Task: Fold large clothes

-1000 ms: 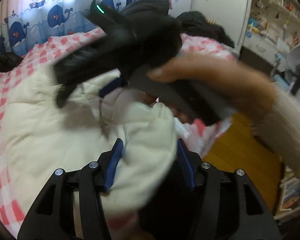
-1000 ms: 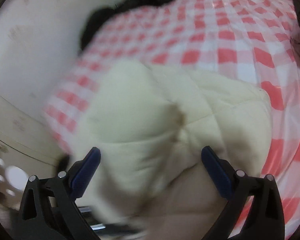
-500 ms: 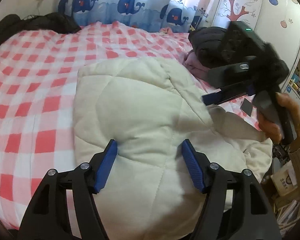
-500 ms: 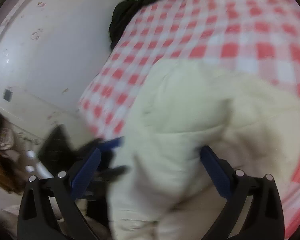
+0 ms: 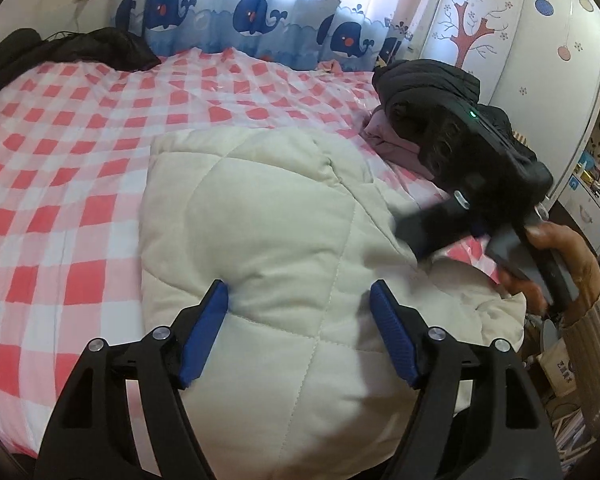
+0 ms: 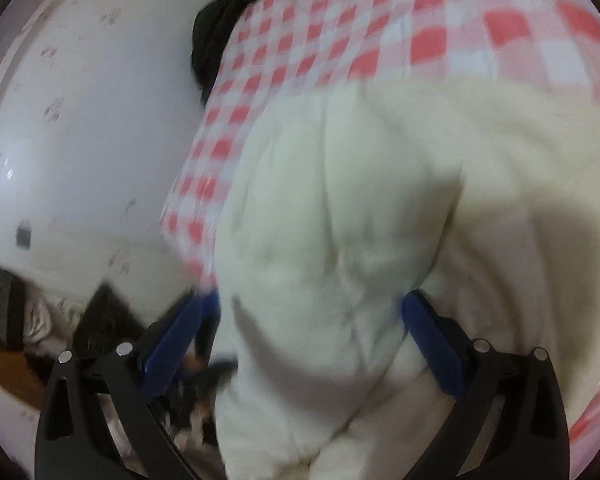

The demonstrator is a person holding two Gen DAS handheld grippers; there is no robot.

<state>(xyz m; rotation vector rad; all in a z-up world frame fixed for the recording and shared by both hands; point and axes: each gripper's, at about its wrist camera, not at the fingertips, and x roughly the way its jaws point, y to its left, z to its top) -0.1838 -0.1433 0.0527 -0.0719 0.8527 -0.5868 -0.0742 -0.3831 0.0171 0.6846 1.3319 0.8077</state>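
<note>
A cream quilted coat [image 5: 280, 220] lies folded on the red-and-white checked bed [image 5: 80, 160]. My left gripper [image 5: 298, 300] rests on its near end. Its jaws are opening, and the padding bulges up between the blue pads without being pinched. My right gripper [image 5: 416, 236], held by a hand [image 5: 556, 248], is low at the coat's right edge. In the right wrist view, which is blurred, that gripper [image 6: 308, 308] stands wide with a thick fold of the coat [image 6: 340, 220] between its pads.
A black jacket [image 5: 428, 80] sits on a pink garment [image 5: 384, 140] at the bed's far right. Another dark garment [image 5: 80, 48] lies at the far left under the whale curtain [image 5: 260, 12]. A white wardrobe [image 5: 520, 40] stands on the right. The bed edge drops off beside it.
The left view swung from close behind the right gripper to looking over the bed. The left jaws widened. The right gripper moved right and down to the coat's edge.
</note>
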